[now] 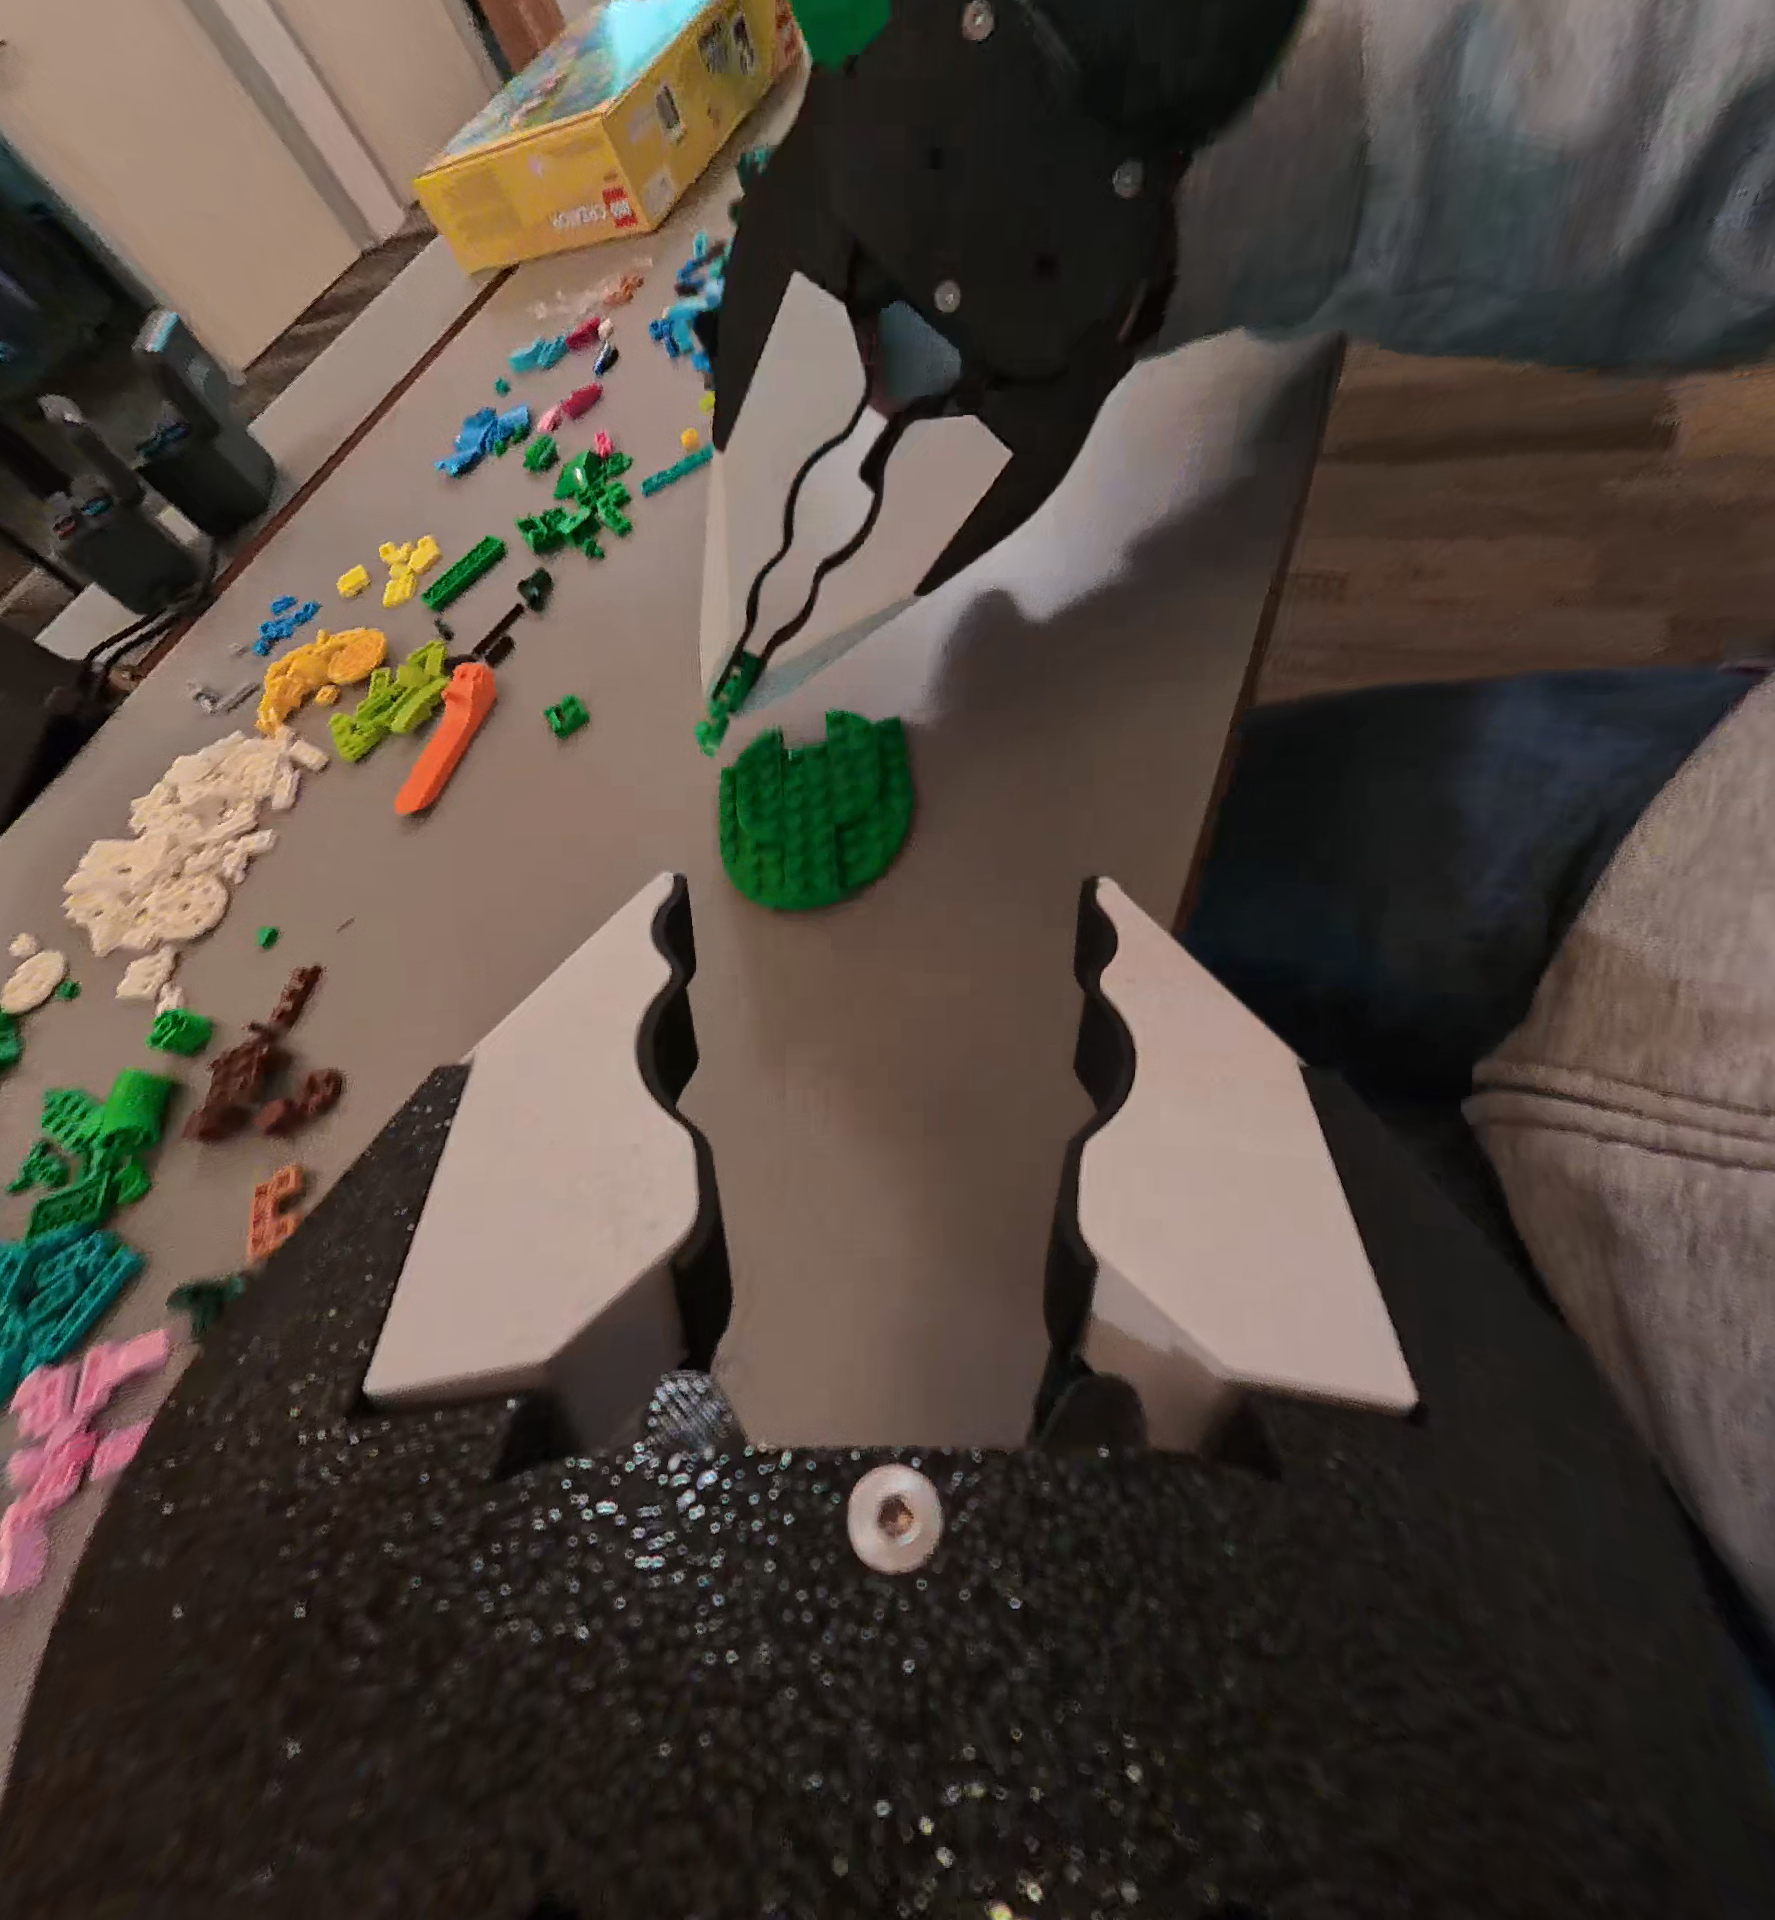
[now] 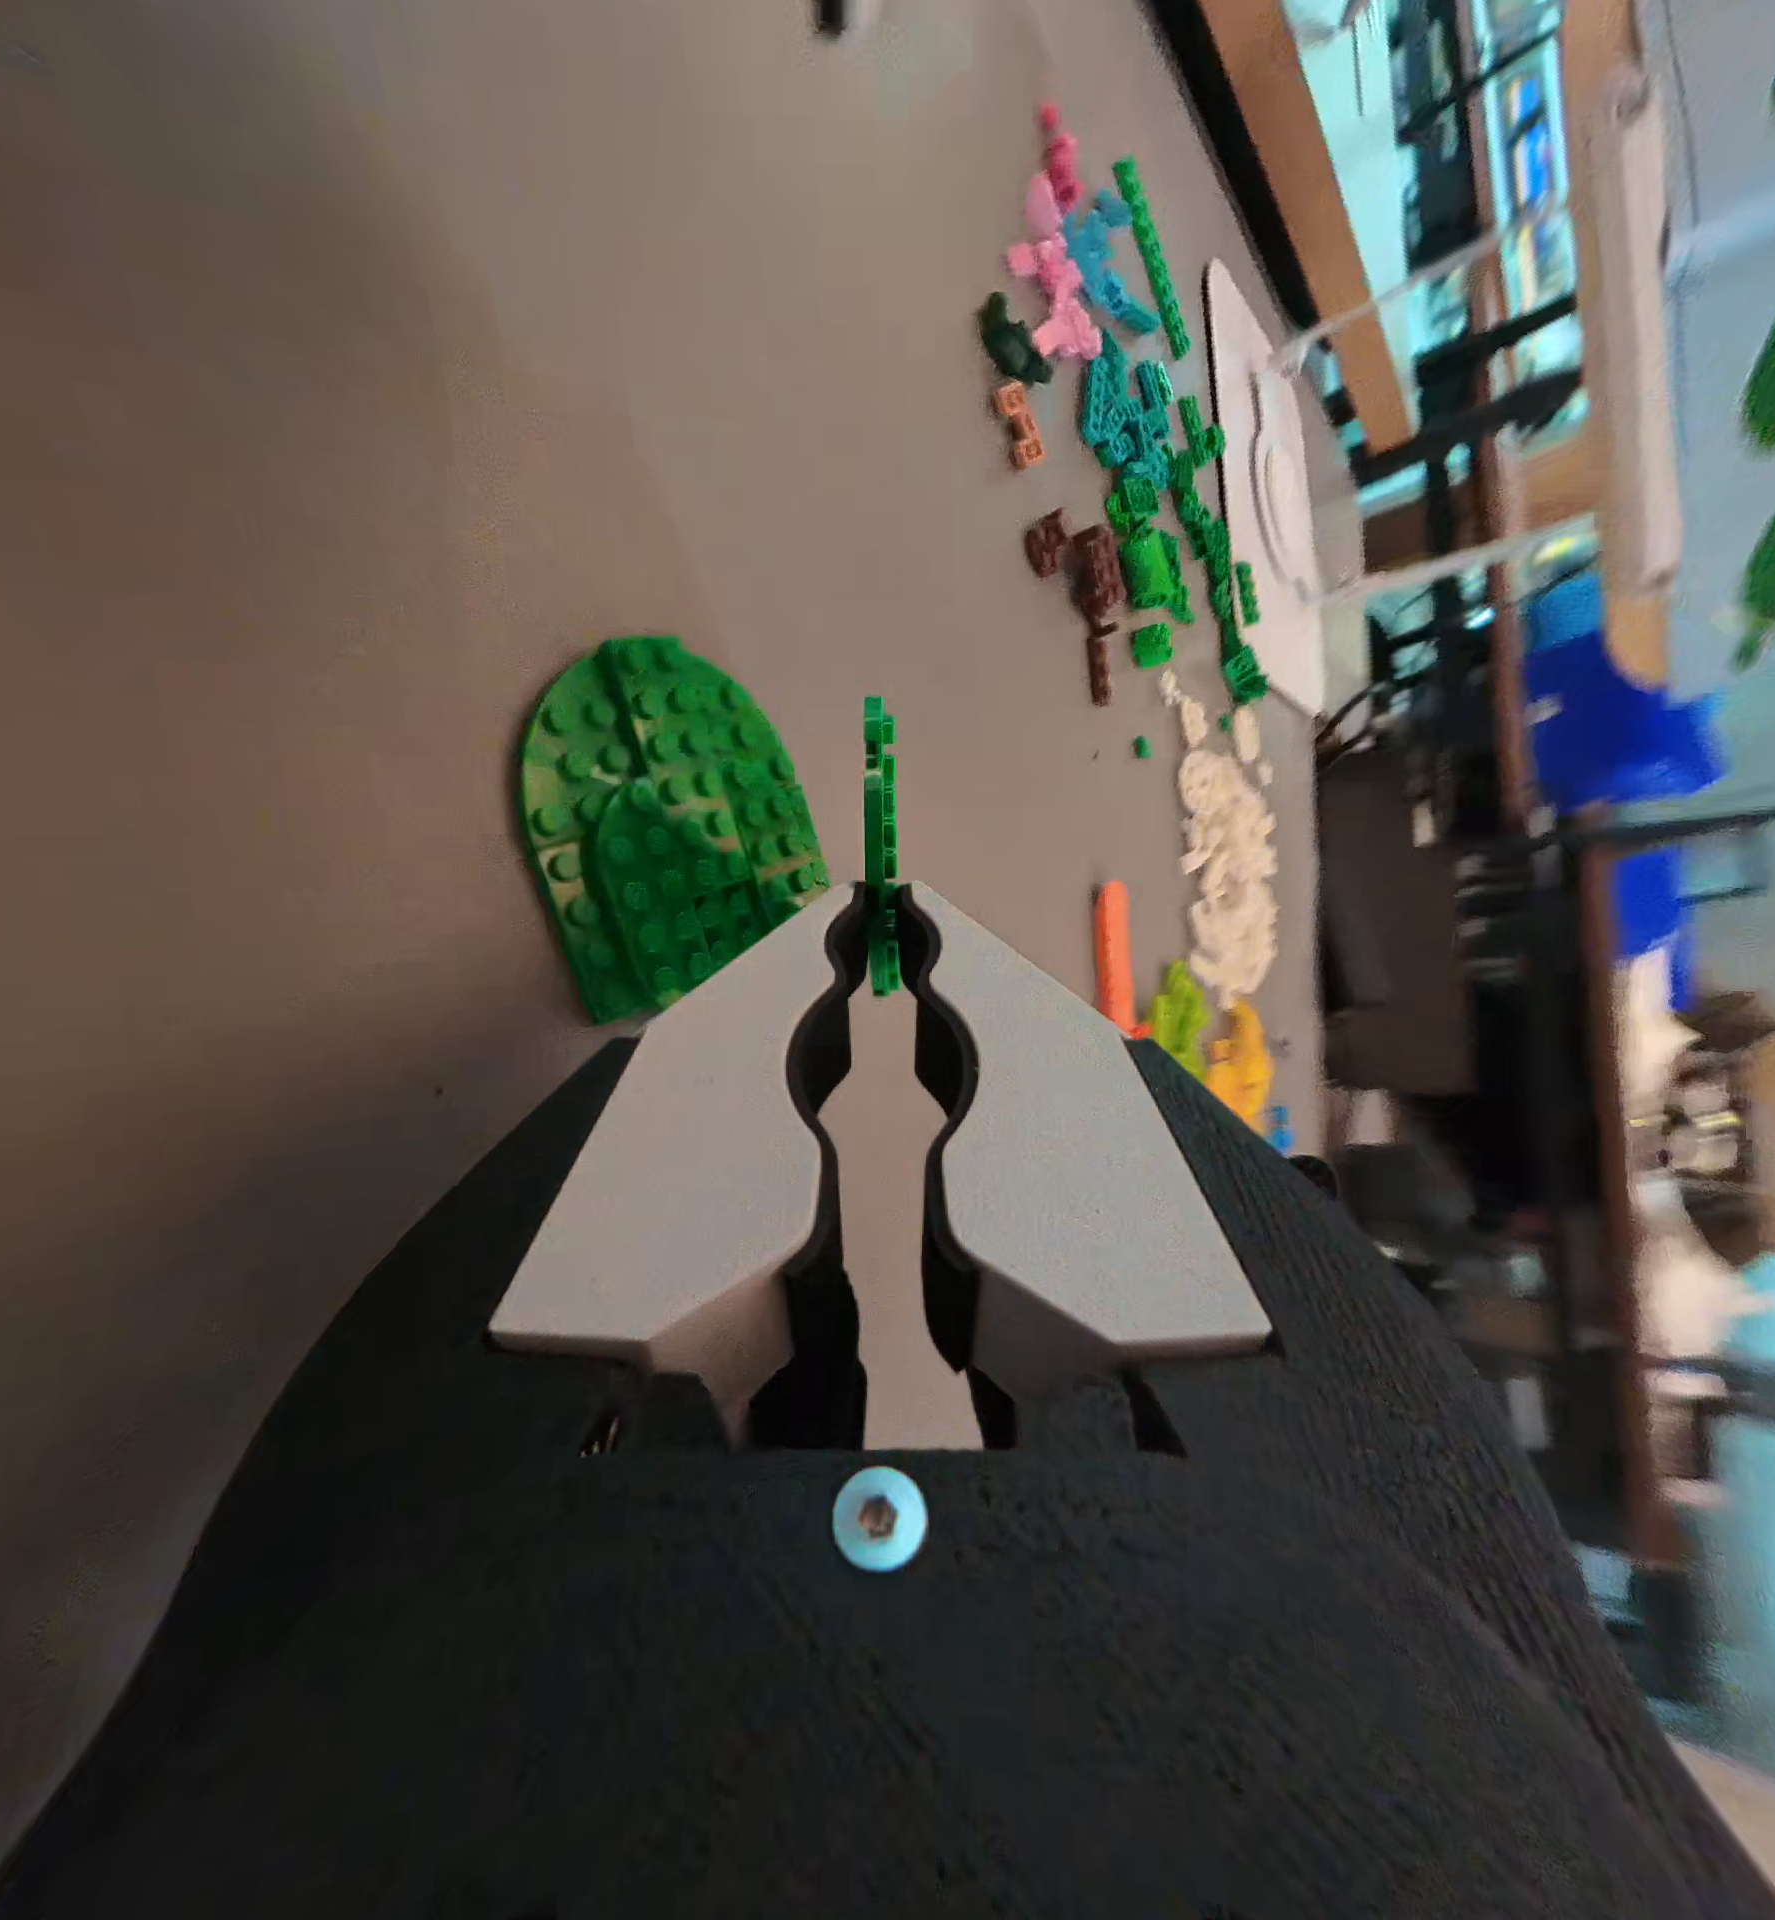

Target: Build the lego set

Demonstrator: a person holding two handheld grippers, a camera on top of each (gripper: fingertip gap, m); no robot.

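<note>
My left gripper (image 1: 883, 904) is open and empty, its fingers spread wide just short of a rounded green assembly of studded plates (image 1: 815, 816) that lies flat on the grey table (image 1: 509, 883). My right gripper (image 2: 880, 891) is shut on a thin green plate (image 2: 878, 821), held edge-on and sticking out past the fingertips. The green assembly (image 2: 654, 831) lies on the table just left of that plate. In the left wrist view the right gripper (image 1: 748, 665) comes down from above, its tips closed on the green plate (image 1: 722, 701) beside the assembly's far left edge.
Sorted piles of loose bricks lie left of the assembly: white (image 1: 176, 842), yellow (image 1: 317, 665), lime (image 1: 395, 701), green (image 1: 576, 509), brown (image 1: 259, 1070), teal (image 1: 31, 1299), pink (image 1: 72, 1403). An orange tool (image 1: 447, 738) and a yellow box (image 1: 602, 135) are there. A person's grey sleeve (image 1: 1641, 1143) is at the right. My hands' fingertips stand some 12 cm from each other.
</note>
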